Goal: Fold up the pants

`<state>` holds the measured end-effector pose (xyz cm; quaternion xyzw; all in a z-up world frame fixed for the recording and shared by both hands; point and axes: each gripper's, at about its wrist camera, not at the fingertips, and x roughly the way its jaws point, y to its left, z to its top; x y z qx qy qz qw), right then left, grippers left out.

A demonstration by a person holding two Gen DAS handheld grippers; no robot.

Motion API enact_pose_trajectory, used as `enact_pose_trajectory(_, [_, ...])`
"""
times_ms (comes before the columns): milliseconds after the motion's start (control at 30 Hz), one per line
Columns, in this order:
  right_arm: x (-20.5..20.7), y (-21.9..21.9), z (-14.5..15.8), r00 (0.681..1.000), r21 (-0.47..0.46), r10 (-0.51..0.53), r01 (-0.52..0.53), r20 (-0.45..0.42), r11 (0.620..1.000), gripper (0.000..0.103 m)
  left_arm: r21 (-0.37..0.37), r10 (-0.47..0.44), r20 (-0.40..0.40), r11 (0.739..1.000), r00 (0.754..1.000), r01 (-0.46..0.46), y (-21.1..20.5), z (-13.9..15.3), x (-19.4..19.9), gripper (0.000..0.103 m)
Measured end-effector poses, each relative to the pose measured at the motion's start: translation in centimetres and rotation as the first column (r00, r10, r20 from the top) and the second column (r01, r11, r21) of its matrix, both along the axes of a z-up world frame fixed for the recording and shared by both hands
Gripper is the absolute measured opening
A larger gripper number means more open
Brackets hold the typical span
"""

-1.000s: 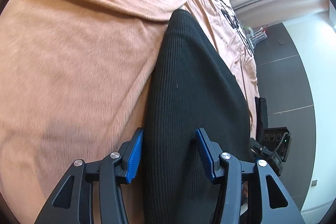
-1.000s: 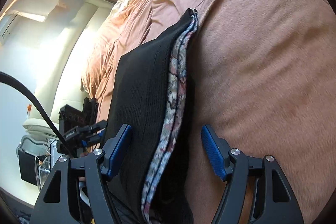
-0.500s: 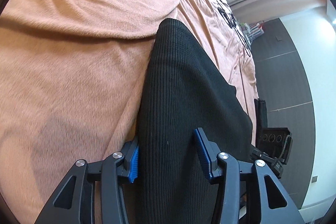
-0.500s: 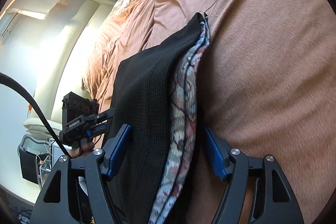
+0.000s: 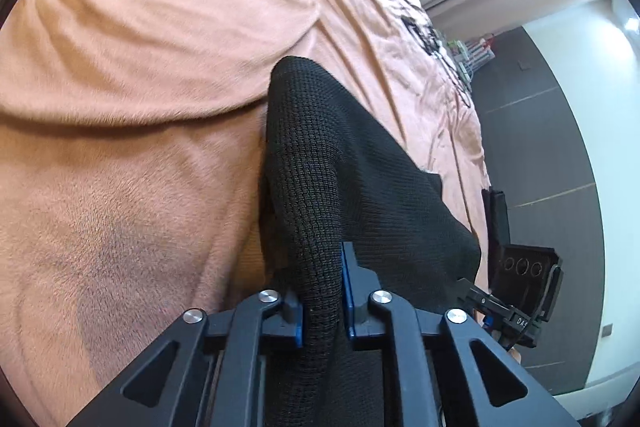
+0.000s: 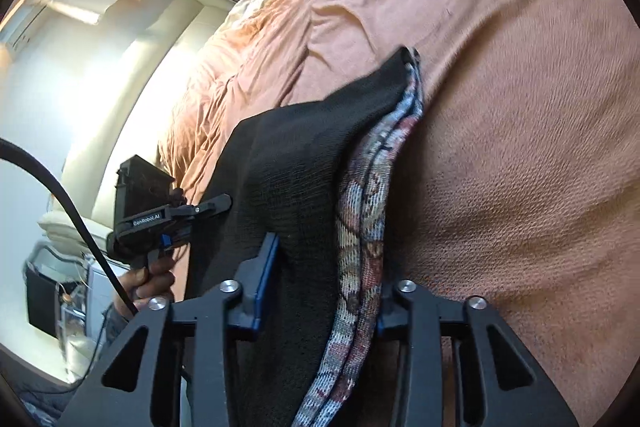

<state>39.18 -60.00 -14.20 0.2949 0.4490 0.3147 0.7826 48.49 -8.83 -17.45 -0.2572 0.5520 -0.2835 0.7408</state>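
1. Between the pads of the left tongs [image 5: 322,301], in the left wrist view, a bunched ridge of the black knit pants [image 5: 344,163] is pinched as the jaws are closing. The pants run away from the tongs, long axis toward the far side, on the peach bed cover [image 5: 132,75].
2. At the near end in the right wrist view, the right tongs [image 6: 324,291] are closing on the pants' edge with its patterned lining [image 6: 362,227]; the cloth is between the pads. Both tongs sit equally near.

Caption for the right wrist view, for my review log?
Right gripper jaws closing on black pants with patterned lining, over orange bedspread.
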Motion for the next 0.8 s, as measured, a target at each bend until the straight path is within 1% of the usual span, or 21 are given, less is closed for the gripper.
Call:
enact_pose_trajectory(167, [-1.7, 0.0, 1.8, 0.998, -0.013, -0.005, 0.006, 0.069, 1.0, 0.029, -0.016, 0.008, 0.044, 1.0, 0.999, -0.007, 0.3, 1.8, -1.1, 0.012])
enact_pose_trajectory(333, [-3.8, 0.3, 4.1, 0.988, -0.027, -0.007, 0.011, 0.152, 1.0, 0.028, -0.026, 0.014, 0.112, 1.0, 0.994, -0.011, 0.5, 4.1, -2.7, 0.011])
enact_pose_trajectory(467, [-5.3, 0.7, 5.2, 0.98, -0.027, -0.004, 0.01, 0.2, 1.0, 0.027, -0.042, 0.028, 0.149, 0.999, 0.988, -0.022, 0.9, 5.8, -3.8, 0.011])
enact_pose_trajectory(633, [-7.0, 0.7, 6.7, 0.969, -0.022, -0.006, 0.012, 0.247, 1.0, 0.026, -0.063, 0.044, 0.205, 0.997, 0.978, -0.032, 1.6, 8.1, -5.4, 0.011])
enact_pose_trajectory(800, [-8.5, 0.9, 8.6, 0.949, -0.022, 0.002, 0.005, 0.314, 1.0, 0.026, -0.089, 0.071, 0.264, 0.995, 0.962, -0.049, 2.5, 10.5, -7.1, 0.011])
